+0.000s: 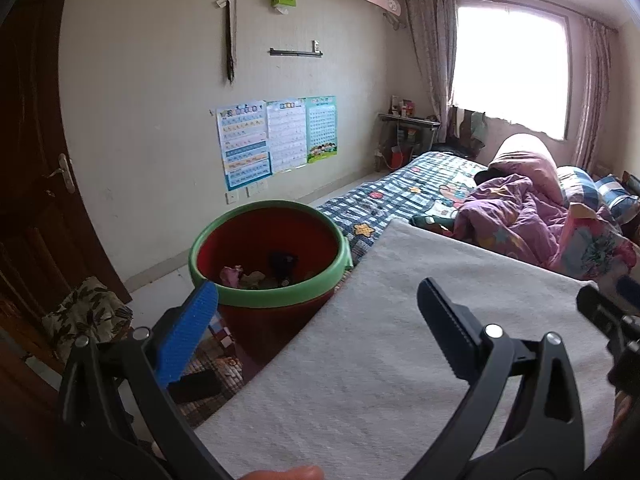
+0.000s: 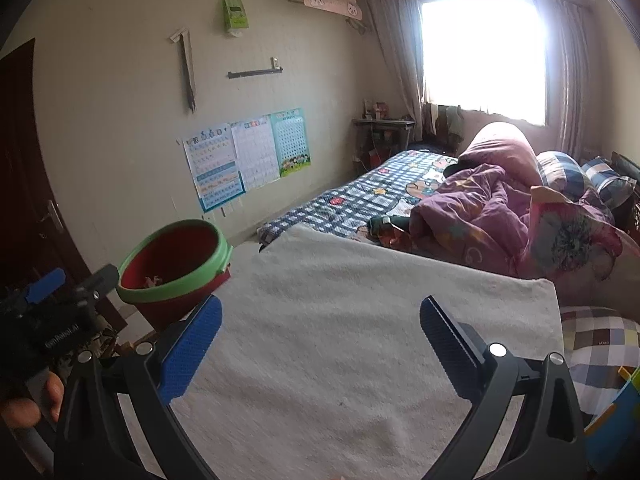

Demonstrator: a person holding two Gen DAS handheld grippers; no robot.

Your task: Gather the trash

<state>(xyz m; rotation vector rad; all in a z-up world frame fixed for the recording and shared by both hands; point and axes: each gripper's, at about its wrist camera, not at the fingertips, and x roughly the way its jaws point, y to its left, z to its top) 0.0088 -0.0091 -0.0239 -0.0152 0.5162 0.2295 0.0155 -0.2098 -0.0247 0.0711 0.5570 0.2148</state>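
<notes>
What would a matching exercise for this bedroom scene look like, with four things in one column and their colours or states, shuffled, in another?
Things:
1. bin
2. towel
3. quilt
4. left gripper

Descriptions:
A. purple, crumpled on the bed
B. open, holding nothing
C. red with a green rim
D. pale grey, spread flat

Pairs: 1-C, 2-D, 3-A, 4-B

Daylight floods both views from the curtained window (image 1: 512,68) at upper right, which is blown out to plain white and washes a haze over the nearby curtains. The cream wall (image 1: 160,100) is evenly, softly lit; the dark brown wooden door (image 1: 28,120) at far left sinks into shadow. Fisheye distortion bends straight edges, and black vignetting fills the corners. The grey-white towel-like cloth (image 2: 340,360) looks slightly smeared at lower centre.
</notes>
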